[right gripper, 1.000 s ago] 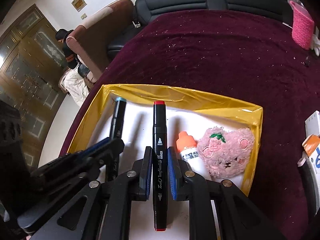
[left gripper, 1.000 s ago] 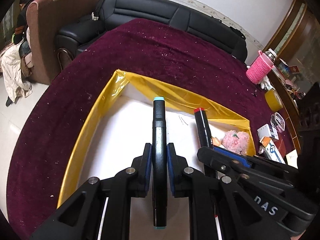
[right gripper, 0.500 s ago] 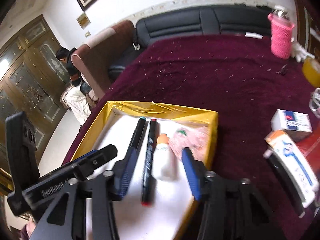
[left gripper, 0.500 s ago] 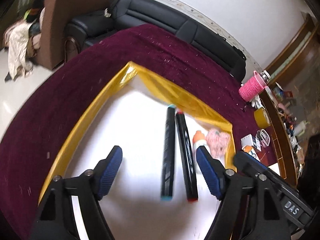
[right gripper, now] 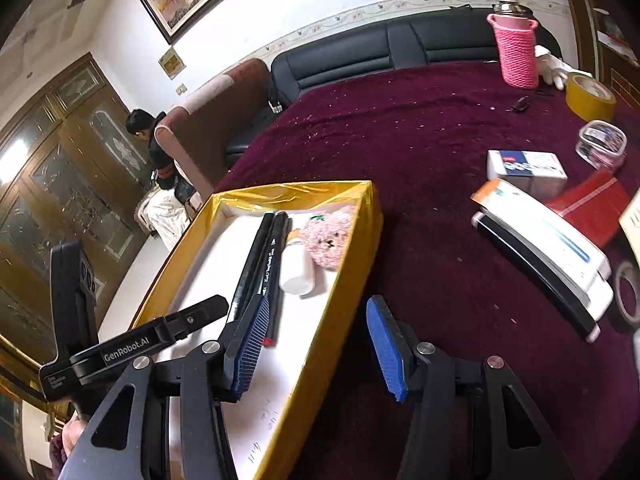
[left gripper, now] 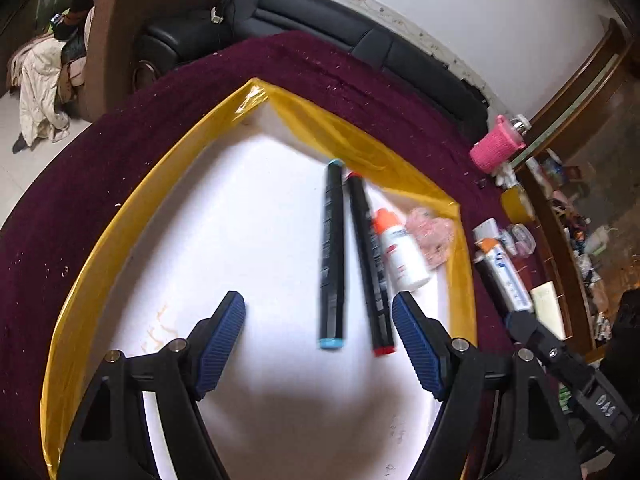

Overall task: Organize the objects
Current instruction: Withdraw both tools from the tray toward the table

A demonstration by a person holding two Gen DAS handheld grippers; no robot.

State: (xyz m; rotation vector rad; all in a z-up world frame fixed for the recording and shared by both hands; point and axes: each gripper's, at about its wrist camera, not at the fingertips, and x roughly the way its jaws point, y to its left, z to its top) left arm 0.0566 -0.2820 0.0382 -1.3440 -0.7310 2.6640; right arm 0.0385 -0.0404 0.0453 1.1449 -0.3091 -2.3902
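Both markers had left the tongs since a second before and now lay side by side in the yellow-rimmed box (left gripper: 132, 216), while both pairs of tongs had pulled back from them. In the left wrist view the left tongs (left gripper: 318, 344) stood wide and empty at the lower middle of the frame, just short of the blue-capped marker (left gripper: 332, 256) and the red-capped marker (left gripper: 370, 268) above them. Right of the markers lay a small white bottle (left gripper: 402, 258) with an orange cap, then a pink plush toy (left gripper: 432, 236) against the box's right wall. In the right wrist view the right tongs (right gripper: 314, 350) were parted with nothing between the pads, straddling the box's right wall at lower centre. On the maroon tabletop (right gripper: 420, 140) to the right lay a white carton (right gripper: 540, 256), apart from the box.
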